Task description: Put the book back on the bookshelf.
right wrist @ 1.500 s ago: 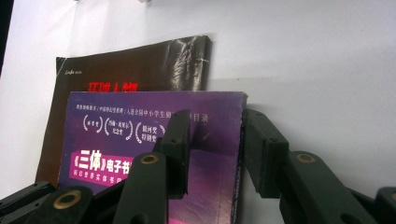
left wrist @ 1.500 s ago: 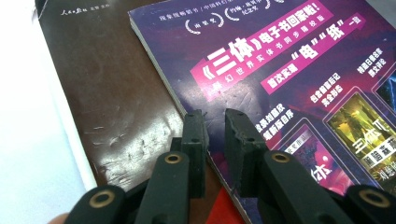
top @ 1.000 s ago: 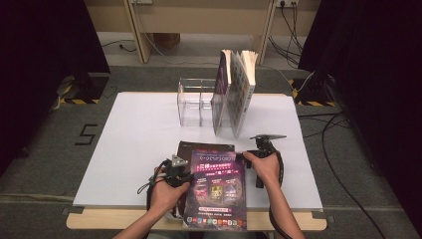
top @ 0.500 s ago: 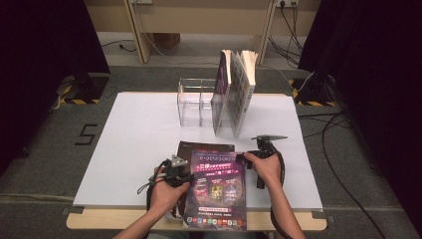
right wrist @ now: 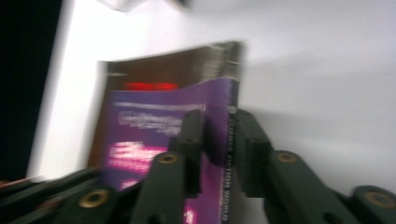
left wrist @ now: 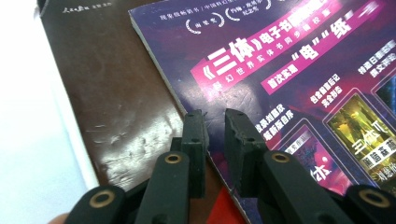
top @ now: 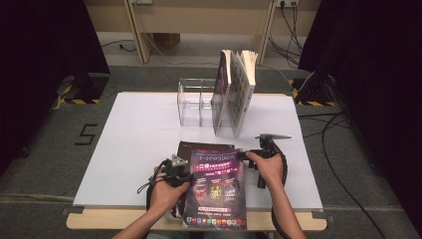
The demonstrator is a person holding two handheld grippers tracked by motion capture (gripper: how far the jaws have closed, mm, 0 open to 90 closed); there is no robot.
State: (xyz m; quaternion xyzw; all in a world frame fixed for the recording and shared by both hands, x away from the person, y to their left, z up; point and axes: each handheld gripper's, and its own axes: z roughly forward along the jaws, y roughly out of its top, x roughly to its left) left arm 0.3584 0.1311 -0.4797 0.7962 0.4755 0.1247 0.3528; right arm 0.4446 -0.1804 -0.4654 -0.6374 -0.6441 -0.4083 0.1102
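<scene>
On the near edge of the white worktop (top: 134,144) a purple magazine (top: 215,186) lies on top of a dark brown book (top: 191,146), its near end overhanging the worktop's front; both pairs of tongs are at work on it. The left tongs (left wrist: 214,122) sit at the magazine's left edge, their jaws narrowly parted over the cover edge; from the left gripper view the edge appears to run between them, so they look clamped on it, though the contact itself is partly hidden. The right tongs (right wrist: 219,128) have just been closing, and the right gripper view, blurred as it is, shows the magazine's spine pinched between the two jaws; they are grasping the purple magazine at its far right corner.

At the far middle of the worktop stands a clear plastic rack (top: 195,101); two other books (top: 234,89) already stand upright in its right part, leaning slightly, while the compartments to their left are open.

Judged from this, the filing is partly done: two volumes are racked; the magazine is gripped but not yet lifted off the brown book; it must be raised, turned upright and slotted into the rack; the brown book beneath it remains to follow.
</scene>
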